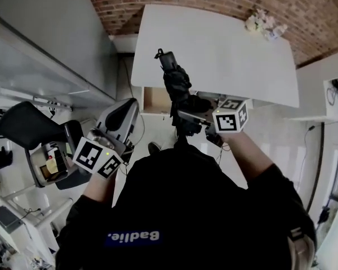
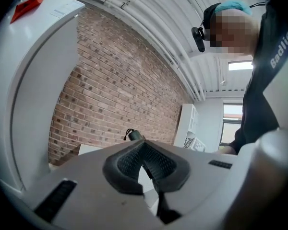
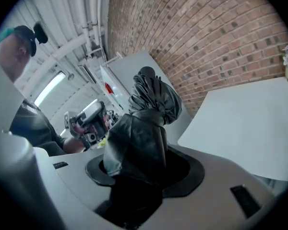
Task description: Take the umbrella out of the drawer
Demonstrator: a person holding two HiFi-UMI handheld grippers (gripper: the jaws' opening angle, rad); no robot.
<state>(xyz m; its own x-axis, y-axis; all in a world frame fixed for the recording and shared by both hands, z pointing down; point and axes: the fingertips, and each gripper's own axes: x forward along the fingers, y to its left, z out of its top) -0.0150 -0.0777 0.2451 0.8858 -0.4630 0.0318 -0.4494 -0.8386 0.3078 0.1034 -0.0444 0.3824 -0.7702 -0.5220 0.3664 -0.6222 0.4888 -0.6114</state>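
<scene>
Black folded umbrella (image 3: pixel 149 123) sits clamped between the jaws of the right gripper (image 3: pixel 144 171), which stand fairly wide around its bunched fabric. Its far end juts past them over the white table (image 1: pixel 225 49), clear of the open drawer (image 1: pixel 155 100). The left gripper (image 2: pixel 146 164) has its jaws pressed together, empty.

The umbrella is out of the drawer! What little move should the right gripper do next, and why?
Probably lower the umbrella onto the white table. The right gripper is clamped on the folded umbrella, which hangs in the air above the open drawer. The tabletop just ahead looks bare, so it seems a safe spot to set it down.
</scene>
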